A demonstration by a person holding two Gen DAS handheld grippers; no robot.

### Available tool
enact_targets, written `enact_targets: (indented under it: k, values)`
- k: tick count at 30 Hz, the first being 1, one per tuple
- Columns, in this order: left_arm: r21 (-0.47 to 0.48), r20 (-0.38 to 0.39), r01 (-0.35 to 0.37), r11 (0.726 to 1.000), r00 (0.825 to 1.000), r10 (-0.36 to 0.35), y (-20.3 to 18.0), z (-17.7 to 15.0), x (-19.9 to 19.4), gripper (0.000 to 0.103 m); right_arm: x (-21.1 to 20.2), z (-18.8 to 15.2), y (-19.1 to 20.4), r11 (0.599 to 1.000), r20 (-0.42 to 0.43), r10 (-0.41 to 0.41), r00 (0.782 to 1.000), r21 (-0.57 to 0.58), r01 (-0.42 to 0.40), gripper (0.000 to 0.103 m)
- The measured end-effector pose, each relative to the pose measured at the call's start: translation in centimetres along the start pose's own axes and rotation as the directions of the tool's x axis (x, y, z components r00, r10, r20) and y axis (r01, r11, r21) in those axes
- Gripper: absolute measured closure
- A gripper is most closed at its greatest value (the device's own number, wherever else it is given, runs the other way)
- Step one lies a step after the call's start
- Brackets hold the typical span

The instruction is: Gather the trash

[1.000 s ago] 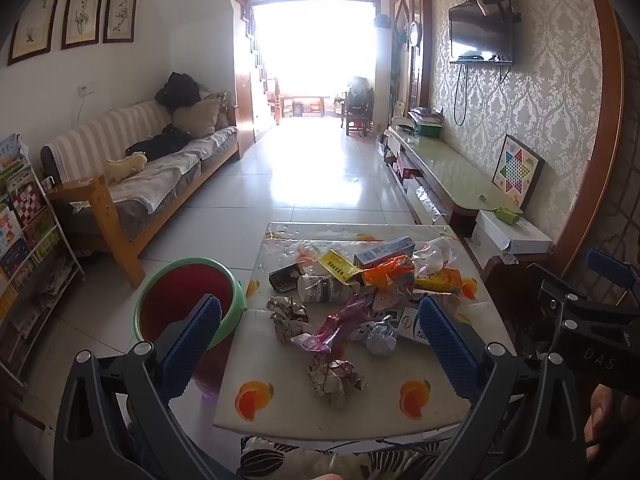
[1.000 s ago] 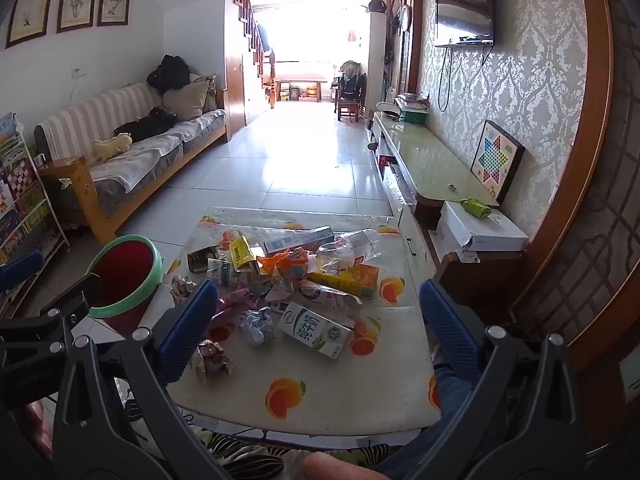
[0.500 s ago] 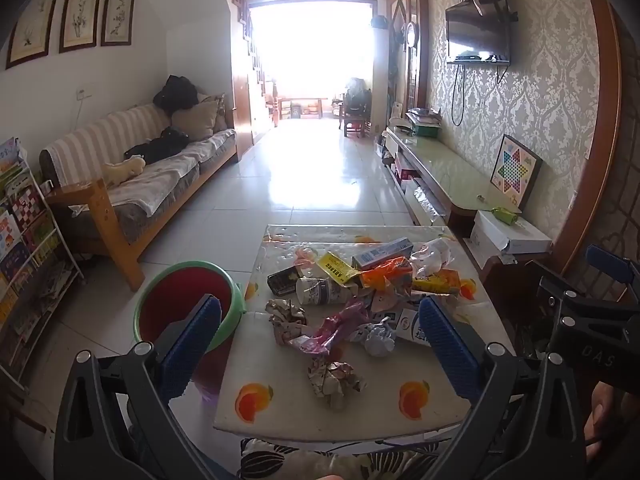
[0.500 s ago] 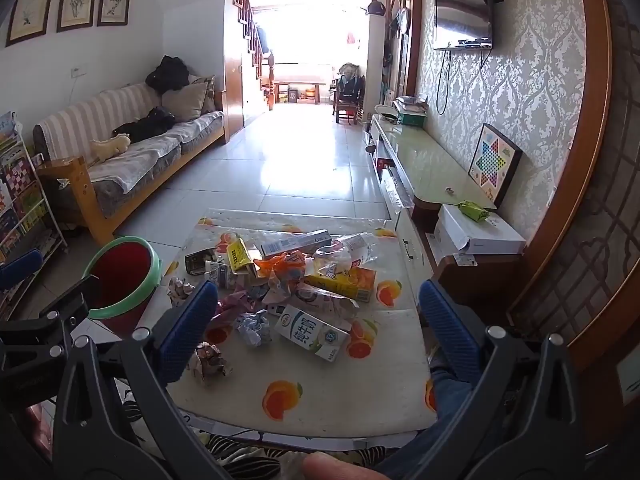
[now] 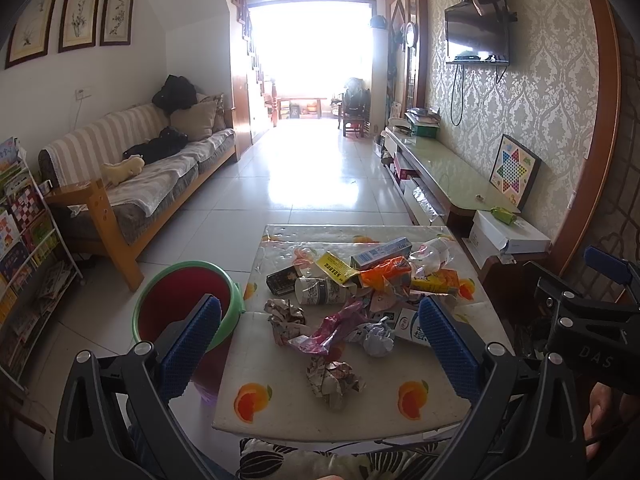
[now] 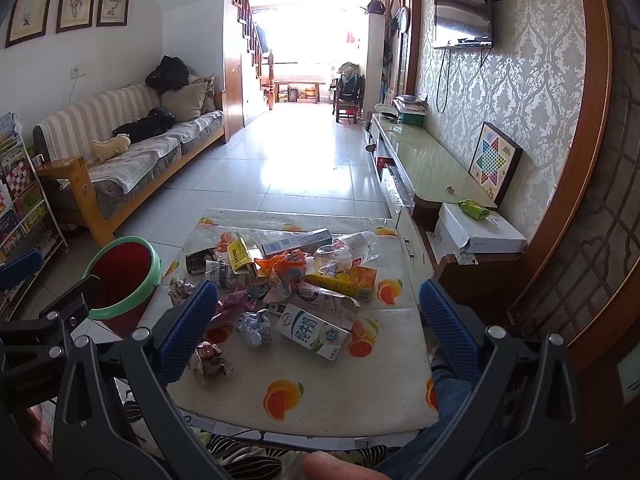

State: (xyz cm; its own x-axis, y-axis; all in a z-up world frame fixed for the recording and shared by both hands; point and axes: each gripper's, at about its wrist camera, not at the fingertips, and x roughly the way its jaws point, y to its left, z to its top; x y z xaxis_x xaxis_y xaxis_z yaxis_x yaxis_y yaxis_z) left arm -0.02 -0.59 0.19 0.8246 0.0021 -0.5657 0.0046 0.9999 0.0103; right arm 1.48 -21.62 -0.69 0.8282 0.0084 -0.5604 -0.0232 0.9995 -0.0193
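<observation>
A heap of trash lies on a small table (image 5: 280, 408) with an orange-fruit cloth: crumpled paper balls (image 5: 334, 380), a pink wrapper (image 5: 336, 326), a paper cup (image 5: 320, 291), an orange bag (image 5: 386, 274), a milk carton (image 6: 314, 330) and a yellow juice box (image 6: 344, 280). A red bin with a green rim (image 5: 184, 304) stands on the floor left of the table, also in the right wrist view (image 6: 124, 276). My left gripper (image 5: 320, 344) is open and empty above the table's near part. My right gripper (image 6: 318, 326) is open and empty, to the right of the left.
A striped sofa (image 5: 152, 168) runs along the left wall, with a book rack (image 5: 24, 248) nearer me. A low TV cabinet (image 5: 444, 176) and a white box (image 5: 508, 232) line the right wall. Tiled floor (image 5: 316, 184) stretches beyond the table.
Both views have shifted only slightly; the table and trash sit a little differently in the frame. Both grippers stay open and empty, and no trash has moved.
</observation>
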Motion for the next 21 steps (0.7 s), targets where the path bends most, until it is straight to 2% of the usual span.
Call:
enact_targets:
  k: [21]
  values:
    - [-0.001, -0.008, 0.004, 1.000, 1.000, -0.004, -0.07, -0.14, 0.15, 0.008, 0.15, -0.11, -0.12, 1.000, -0.007, 0.004, 1.000, 0.002, -0.004, 0.003]
